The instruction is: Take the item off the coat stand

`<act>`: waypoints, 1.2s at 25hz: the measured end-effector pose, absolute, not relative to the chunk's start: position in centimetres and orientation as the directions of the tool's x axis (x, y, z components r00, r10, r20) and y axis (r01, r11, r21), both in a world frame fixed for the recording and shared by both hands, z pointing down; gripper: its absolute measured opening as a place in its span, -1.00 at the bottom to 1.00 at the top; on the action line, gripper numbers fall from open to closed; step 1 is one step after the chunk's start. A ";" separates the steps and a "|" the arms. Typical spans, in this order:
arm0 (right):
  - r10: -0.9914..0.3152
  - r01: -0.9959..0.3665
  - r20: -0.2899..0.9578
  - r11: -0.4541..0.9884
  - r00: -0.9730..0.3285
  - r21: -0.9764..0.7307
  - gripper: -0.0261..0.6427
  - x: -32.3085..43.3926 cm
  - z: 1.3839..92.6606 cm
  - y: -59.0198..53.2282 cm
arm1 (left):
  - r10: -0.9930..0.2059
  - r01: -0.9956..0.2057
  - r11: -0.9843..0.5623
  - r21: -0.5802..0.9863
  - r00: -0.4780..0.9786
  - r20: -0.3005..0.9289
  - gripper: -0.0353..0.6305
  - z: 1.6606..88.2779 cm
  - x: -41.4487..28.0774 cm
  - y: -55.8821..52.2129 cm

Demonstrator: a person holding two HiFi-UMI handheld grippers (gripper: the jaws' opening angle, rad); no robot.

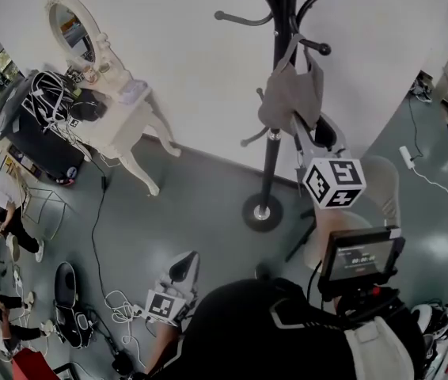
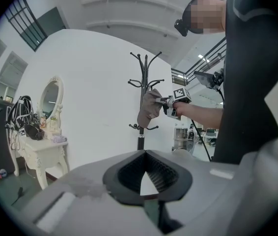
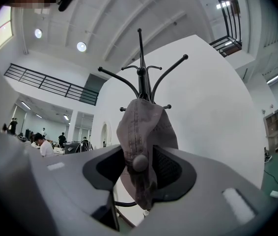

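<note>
Bright, even indoor light (fisheye-warped edges, dark corners)

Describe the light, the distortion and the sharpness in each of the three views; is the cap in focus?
Head view: even, soft light; the wide lens curves straight lines, and the coat stand is sharp. Left gripper view: black round corners and strong fisheye; the cap is small but clear. Right gripper view: the ceiling lamps glare; the cap fills the middle and is sharp.

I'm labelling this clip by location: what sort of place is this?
Probably a staged set inside a large hall: a coat stand and white dressing table, loose cables on the floor, a balcony railing high overhead.
</note>
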State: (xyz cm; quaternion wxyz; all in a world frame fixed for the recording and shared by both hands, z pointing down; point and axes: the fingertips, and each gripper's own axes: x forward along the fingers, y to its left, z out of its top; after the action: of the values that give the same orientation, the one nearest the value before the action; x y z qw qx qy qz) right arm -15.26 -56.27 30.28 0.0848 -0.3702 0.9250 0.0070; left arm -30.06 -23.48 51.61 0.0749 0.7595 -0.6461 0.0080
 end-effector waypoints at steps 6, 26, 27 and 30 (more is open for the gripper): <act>-0.688 -0.696 -0.198 0.717 -0.698 -0.041 -0.64 -14.9 29.4 -56.0 | -0.980 -0.982 -0.154 0.107 0.165 0.113 -0.79 51.8 -29.9 -23.1; -0.702 -0.724 -0.278 0.689 -0.656 -0.032 -0.76 -13.6 25.3 -55.1 | -0.982 -0.982 -0.148 0.118 0.161 0.104 -0.79 52.0 -30.4 -21.8; -0.702 -0.725 -0.284 0.688 -0.653 -0.032 -0.76 -13.5 25.1 -54.9 | -0.981 -0.982 -0.149 0.119 0.161 0.105 -0.79 52.0 -30.4 -21.8; -0.700 -0.728 -0.305 0.685 -0.646 -0.031 -0.77 -13.2 24.3 -54.4 | -0.981 -0.981 -0.152 0.122 0.165 0.102 -0.79 52.2 -30.6 -21.8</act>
State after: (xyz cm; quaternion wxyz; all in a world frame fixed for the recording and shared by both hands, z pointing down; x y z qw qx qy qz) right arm -13.21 -54.44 24.32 0.1477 -0.3940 0.9059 0.0471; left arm -30.56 -21.84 52.16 0.0798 0.7589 -0.6462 -0.0007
